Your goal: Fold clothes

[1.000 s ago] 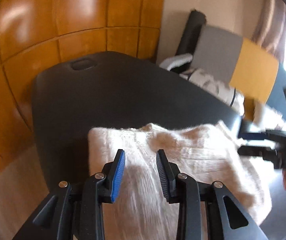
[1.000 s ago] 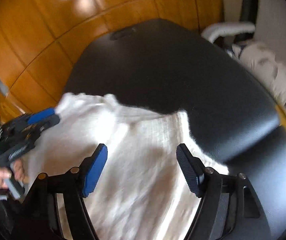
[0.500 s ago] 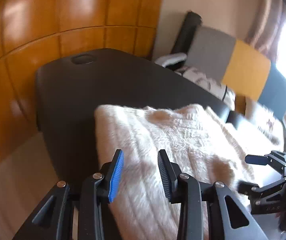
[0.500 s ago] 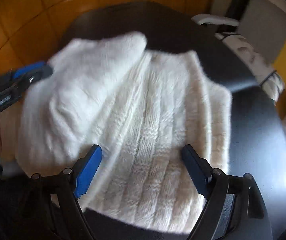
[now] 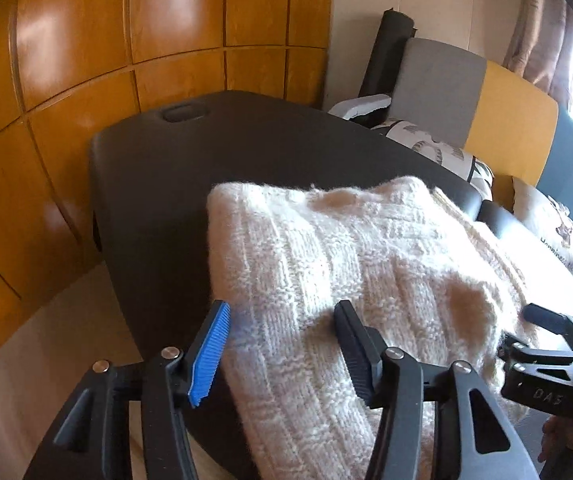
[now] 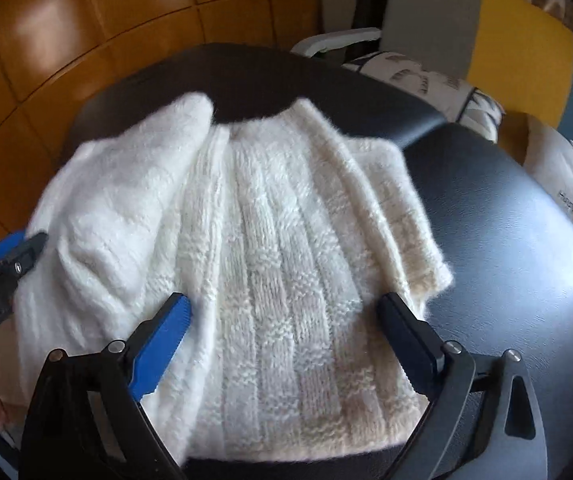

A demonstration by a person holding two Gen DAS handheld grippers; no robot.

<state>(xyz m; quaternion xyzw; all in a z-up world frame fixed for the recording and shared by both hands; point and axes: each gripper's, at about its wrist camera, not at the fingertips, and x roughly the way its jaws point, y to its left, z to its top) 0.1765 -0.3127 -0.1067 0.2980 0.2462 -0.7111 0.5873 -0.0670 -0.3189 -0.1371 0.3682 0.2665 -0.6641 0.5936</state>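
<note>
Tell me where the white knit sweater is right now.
The white knit sweater lies folded on the black padded table, centre of both wrist views, beneath both open grippers.

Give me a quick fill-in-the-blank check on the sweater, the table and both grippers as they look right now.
1. The cream knitted sweater lies on a ____ padded table.
2. The left gripper has its fingers ____, with nothing clamped between them.
3. The right gripper has one black finger pad and one ____ one.
4. The wall panels behind the table are made of ____.

Missing words: black; open; blue; wood
</note>
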